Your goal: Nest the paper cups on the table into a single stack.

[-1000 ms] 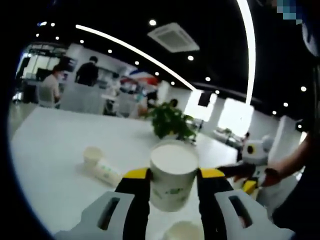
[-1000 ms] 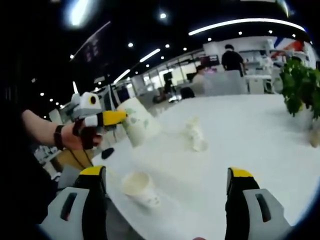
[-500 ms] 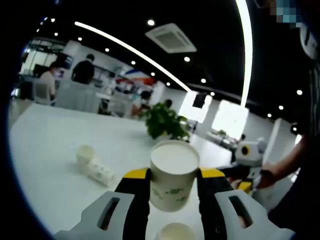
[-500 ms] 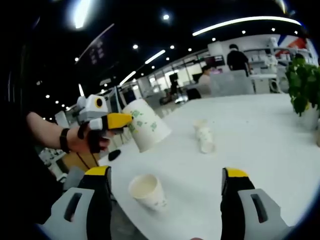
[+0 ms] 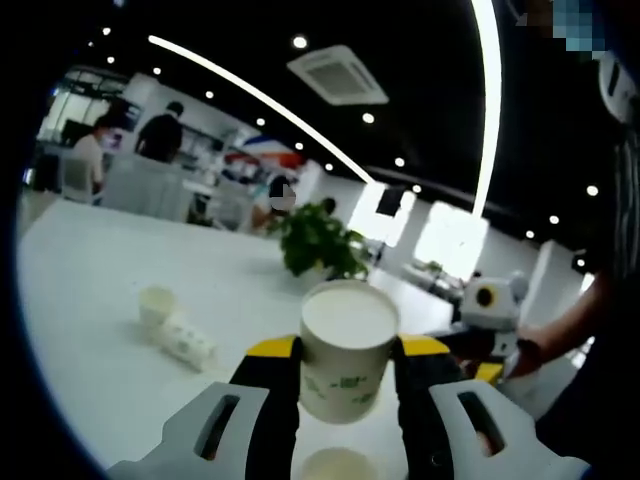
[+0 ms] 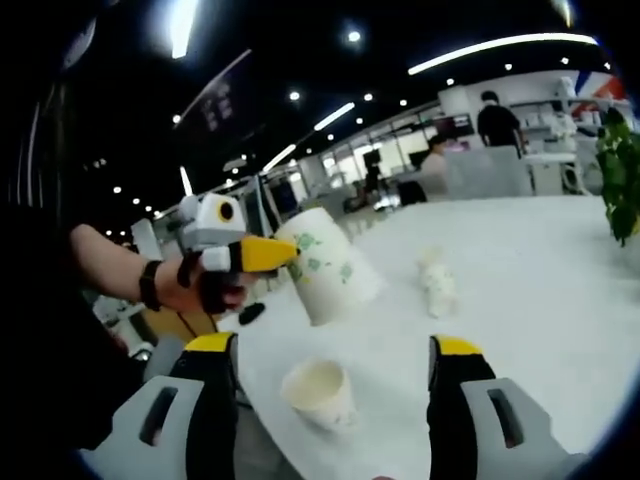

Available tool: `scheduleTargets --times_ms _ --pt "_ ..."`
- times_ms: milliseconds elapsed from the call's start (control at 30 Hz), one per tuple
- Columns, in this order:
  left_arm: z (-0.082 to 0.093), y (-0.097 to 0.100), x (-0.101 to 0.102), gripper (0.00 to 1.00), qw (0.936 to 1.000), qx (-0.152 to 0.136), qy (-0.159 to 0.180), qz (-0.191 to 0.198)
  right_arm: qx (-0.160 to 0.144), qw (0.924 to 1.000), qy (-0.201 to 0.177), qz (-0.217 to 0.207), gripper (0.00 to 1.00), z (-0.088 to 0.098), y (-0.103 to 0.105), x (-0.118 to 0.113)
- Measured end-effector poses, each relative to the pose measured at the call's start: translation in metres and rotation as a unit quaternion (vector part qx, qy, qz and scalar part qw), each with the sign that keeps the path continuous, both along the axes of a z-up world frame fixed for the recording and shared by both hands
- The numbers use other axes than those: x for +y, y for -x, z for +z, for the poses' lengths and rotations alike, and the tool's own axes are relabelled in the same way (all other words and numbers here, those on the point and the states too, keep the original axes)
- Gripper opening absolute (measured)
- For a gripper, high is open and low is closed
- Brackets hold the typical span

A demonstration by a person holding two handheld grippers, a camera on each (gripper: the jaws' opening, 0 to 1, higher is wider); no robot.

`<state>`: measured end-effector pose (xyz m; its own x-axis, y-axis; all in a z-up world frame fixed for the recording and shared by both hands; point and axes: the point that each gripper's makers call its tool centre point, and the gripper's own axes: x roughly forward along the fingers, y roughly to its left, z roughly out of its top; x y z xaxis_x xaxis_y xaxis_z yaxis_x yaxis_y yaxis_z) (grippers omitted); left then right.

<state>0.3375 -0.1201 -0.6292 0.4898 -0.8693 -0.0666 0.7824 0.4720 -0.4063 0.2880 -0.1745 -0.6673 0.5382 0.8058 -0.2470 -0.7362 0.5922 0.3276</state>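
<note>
Left gripper (image 5: 346, 375) is clamped on a paper cup (image 5: 345, 345) with green print, held aloft, and has drifted closer above the upright cup (image 6: 322, 393) near the counter (image 6: 540, 300) edge; nesting looks imminent. Right gripper (image 6: 330, 385) stays spread wide, holding nothing. Two joined cups (image 5: 175, 328) lie on their side mid-counter. Print on the cups is too blurred to read

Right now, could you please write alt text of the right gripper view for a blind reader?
The left gripper, held in a hand, grips a tilted paper cup above a white table. An upright cup stands between the open right gripper jaws; lying cups rest farther back.
</note>
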Motion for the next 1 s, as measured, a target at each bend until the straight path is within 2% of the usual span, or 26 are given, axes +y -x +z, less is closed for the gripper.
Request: scheduleTargets --times_ms 667,1000 --pt "-0.001 0.011 -0.011 0.35 0.9994 0.012 0.013 -0.03 0.0 0.9984 -0.033 0.045 0.52 0.012 0.011 0.021" --pt "0.003 0.014 -0.014 0.36 0.9988 0.018 0.023 -0.039 0.0 0.9981 -0.045 0.042 0.47 0.014 0.009 0.021"
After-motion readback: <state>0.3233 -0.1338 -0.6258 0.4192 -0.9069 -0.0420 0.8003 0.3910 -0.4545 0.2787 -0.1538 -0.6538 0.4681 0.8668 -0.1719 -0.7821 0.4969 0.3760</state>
